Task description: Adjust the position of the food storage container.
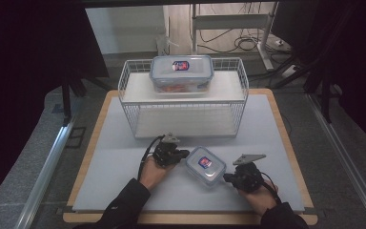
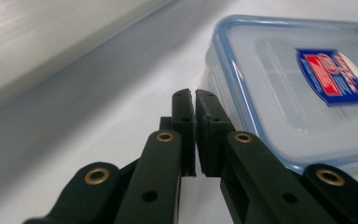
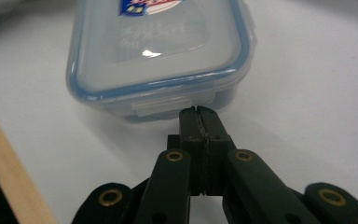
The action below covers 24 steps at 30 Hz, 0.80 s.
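Observation:
A small clear food box with a blue-rimmed lid and a red and blue label (image 1: 205,165) lies on the pale mat between my two grippers. My left gripper (image 1: 185,154) is shut with nothing in it, its tips (image 2: 195,95) just beside the box's (image 2: 298,93) edge. My right gripper (image 1: 227,178) is also shut and holds nothing. Its tips (image 3: 198,111) sit right at the box's (image 3: 158,46) near side, next to a clear latch flap (image 3: 161,106); whether they touch it I cannot tell.
A white wire rack (image 1: 183,114) stands at the back of the mat, with a larger blue-lidded box (image 1: 181,72) holding something red on its top shelf. The wooden table edge (image 3: 9,158) runs close on one side of my right gripper. Bare mat (image 1: 119,181) lies at the front left.

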Each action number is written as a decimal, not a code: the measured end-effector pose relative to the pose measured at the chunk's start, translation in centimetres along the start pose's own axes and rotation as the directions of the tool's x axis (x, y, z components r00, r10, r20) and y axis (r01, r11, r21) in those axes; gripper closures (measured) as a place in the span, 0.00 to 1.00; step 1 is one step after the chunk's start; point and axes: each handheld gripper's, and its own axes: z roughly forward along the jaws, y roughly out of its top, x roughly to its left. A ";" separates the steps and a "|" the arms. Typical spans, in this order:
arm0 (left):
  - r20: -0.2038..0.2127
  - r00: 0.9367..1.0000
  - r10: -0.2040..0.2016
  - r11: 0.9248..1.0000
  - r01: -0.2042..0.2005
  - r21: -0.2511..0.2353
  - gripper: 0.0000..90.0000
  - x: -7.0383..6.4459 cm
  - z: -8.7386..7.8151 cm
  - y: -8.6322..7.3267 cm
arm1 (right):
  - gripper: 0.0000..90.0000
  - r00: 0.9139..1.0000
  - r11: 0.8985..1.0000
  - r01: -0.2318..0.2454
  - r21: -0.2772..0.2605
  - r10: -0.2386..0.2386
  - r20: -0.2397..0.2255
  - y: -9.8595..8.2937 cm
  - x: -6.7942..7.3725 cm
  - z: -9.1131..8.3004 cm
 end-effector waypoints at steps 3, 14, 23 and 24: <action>-0.005 1.000 -0.009 1.000 0.009 0.009 0.97 -0.1 -0.6 -0.5 | 1.00 1.000 1.000 -0.008 -0.005 0.008 0.003 0.4 -0.5 0.3; -0.023 0.998 -0.058 0.998 0.059 0.036 0.96 -1.2 -3.0 -2.6 | 1.00 1.000 1.000 -0.018 -0.013 0.018 -0.001 2.1 -1.5 2.1; -0.093 0.994 -0.064 0.997 0.068 0.045 0.95 -1.7 -5.1 -4.0 | 1.00 1.000 1.000 0.027 -0.003 -0.027 -0.009 3.4 -0.5 3.5; -0.097 0.993 -0.063 0.997 0.066 0.033 0.93 -1.7 -5.5 -4.1 | 1.00 0.999 0.999 0.038 0.000 -0.038 -0.007 3.6 -0.4 3.6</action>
